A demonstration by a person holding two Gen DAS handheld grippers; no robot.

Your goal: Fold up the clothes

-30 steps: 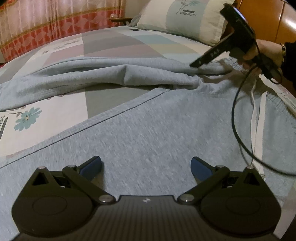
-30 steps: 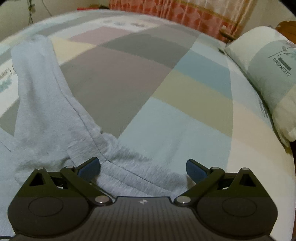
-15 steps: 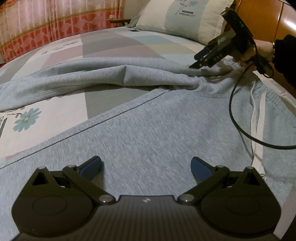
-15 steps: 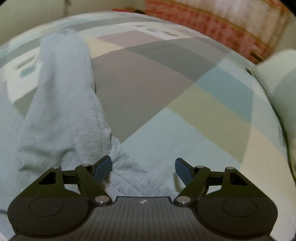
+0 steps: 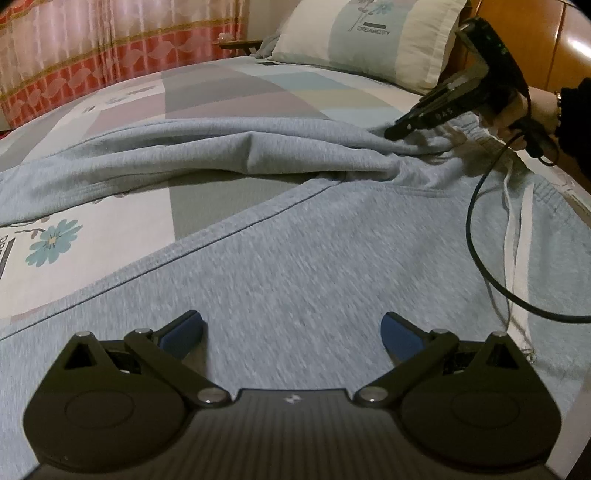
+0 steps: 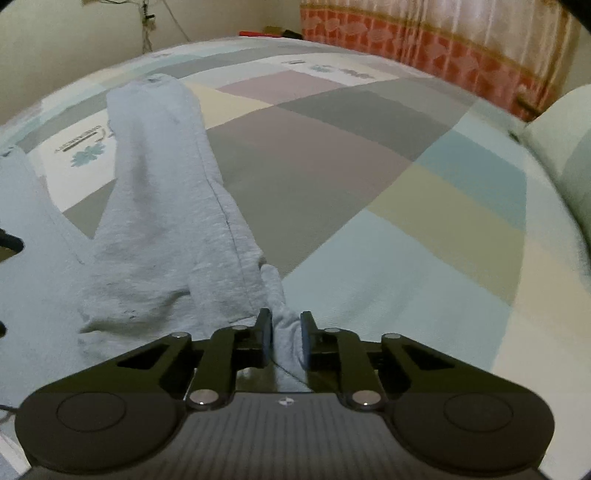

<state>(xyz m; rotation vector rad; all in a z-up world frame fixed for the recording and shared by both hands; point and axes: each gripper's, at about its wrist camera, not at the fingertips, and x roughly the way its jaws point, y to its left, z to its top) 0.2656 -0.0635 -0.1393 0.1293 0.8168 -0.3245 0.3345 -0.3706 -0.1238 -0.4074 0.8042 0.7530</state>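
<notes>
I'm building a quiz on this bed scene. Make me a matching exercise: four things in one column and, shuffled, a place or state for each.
Things:
1. left gripper
2. right gripper
3. cream pillow with a pale blue band
4. white drawstring

Places or states:
A. at the head of the bed
B. jaws wide apart, over flat grey cloth
C. lying along the waist end of the grey sweatpants
D. jaws closing on a pinched fold of grey cloth

Pairs: 1-B, 2-D, 3-A, 4-C

Left gripper point(image 5: 291, 328) low in its frame, jaws spread wide and empty, right gripper point(image 6: 284, 341) at lower centre, jaws closing on pinched grey fabric, hand point(image 5: 517, 110) gripping its handle at upper right
</notes>
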